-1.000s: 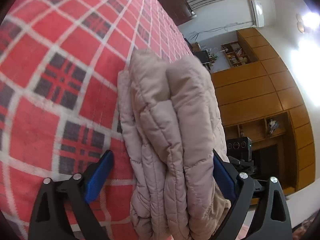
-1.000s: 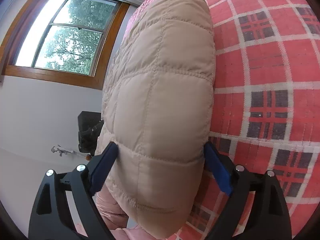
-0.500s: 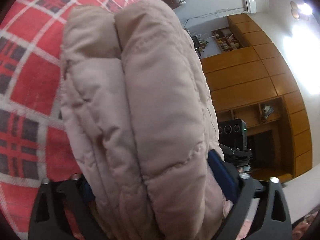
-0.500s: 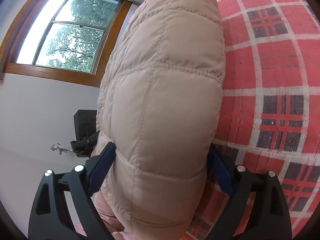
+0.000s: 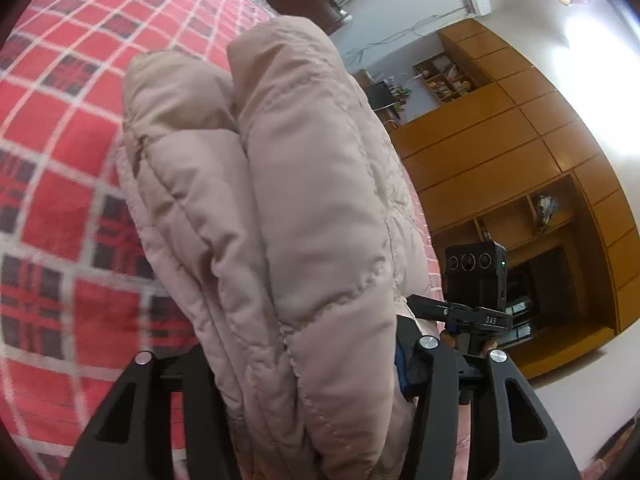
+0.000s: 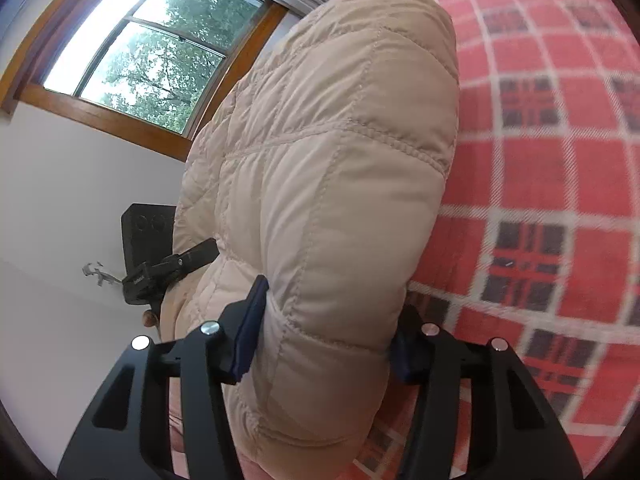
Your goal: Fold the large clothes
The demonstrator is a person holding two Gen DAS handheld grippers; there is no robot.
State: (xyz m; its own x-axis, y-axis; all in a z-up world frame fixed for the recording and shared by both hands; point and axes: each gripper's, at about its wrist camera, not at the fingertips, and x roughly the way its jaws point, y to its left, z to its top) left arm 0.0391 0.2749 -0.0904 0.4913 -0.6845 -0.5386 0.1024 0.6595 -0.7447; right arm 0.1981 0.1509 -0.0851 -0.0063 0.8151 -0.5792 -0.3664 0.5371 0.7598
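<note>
A beige quilted puffer jacket (image 5: 288,208) is folded into a thick bundle on the red plaid bedspread (image 5: 60,140). In the left wrist view my left gripper (image 5: 304,364) is shut on the bundle's near end, and the padding bulges between its black fingers (image 5: 424,364) and hides the left pad. In the right wrist view my right gripper (image 6: 324,340) is shut on the jacket (image 6: 328,168) at its other end, blue pads (image 6: 250,332) pressing into the quilting. Each view shows the other gripper beyond the jacket: the right one (image 5: 476,292) and the left one (image 6: 160,260).
The bedspread (image 6: 552,160) stretches to the right in the right wrist view. A wood-framed window (image 6: 148,52) and white wall lie to the left there. Wooden cabinets and shelves (image 5: 520,168) fill the right of the left wrist view.
Both grippers have moved in around the folded jacket and closed on it. The bundle has lifted and tilted, filling more of both views.
</note>
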